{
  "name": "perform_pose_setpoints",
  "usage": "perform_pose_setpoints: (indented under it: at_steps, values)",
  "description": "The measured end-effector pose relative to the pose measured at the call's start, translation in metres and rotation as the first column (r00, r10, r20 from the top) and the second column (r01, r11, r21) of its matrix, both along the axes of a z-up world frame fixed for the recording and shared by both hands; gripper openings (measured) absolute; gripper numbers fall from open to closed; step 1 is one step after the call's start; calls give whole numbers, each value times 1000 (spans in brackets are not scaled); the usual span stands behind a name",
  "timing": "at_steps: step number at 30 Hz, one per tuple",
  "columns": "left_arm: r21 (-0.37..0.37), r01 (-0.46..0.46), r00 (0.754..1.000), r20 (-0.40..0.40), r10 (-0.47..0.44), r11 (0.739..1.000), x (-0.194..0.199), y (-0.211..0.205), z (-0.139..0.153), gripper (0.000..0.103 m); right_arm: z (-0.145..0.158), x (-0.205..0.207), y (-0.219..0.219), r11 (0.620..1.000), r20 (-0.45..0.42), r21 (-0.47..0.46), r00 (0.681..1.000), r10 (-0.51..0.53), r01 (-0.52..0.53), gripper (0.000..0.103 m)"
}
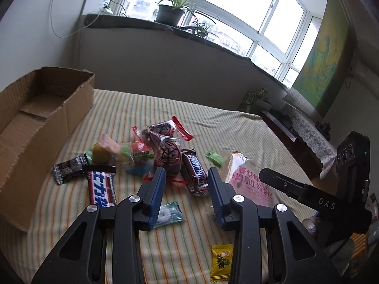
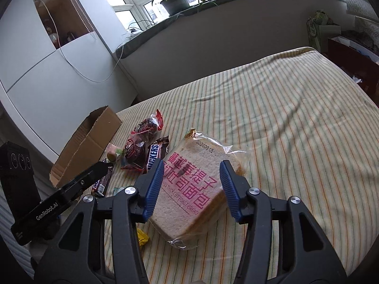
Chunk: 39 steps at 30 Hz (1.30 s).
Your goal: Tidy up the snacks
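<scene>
On the striped bed (image 2: 296, 108), the bread packet (image 2: 189, 189) lies between the wide-open right claw (image 2: 191, 184), gripped by neither finger. The left claw (image 1: 186, 189), also open and empty, hovers over the Snickers bar (image 1: 194, 172); far left sits the cardboard box (image 1: 42, 123).

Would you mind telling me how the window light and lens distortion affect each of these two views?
Left wrist view: the window is blown out white and its frame bows with fisheye curvature. Right wrist view: soft daylight, glare on the bread bag, bed sheet stripes curving outward, dark corners.
</scene>
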<state>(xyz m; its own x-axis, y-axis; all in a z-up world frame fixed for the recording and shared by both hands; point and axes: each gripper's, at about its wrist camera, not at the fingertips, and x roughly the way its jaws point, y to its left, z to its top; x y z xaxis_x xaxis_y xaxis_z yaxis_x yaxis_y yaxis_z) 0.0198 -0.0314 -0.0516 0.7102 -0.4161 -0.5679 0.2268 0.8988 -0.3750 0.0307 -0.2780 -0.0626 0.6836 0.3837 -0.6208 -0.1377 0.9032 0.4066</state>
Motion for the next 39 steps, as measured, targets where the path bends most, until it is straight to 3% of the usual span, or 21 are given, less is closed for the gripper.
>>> perform_pose_setpoints:
  at_steps: [5, 15, 19, 26, 39]
  values:
    - [-41, 43, 999, -32, -44, 998, 0, -8, -1, 34, -3, -4, -16, 996, -23, 79, 999, -26, 28, 48]
    - [-32, 98, 992, -82, -100, 995, 12, -31, -13, 33, -16, -12, -31, 996, -60, 83, 998, -27, 32, 38]
    - [-24, 109, 989, -97, -111, 994, 17, -37, -18, 33, -31, -8, -36, 987, -111, 162, 994, 3, 15, 36]
    - [-95, 149, 976, -145, -161, 984, 23, -36, -23, 33, -28, -9, -31, 990, -93, 142, 996, 7, 6, 35]
    - [-78, 220, 960, -162, -230, 972, 14, -44, -23, 33, -28, -3, -29, 988, -104, 157, 994, 23, -7, 35]
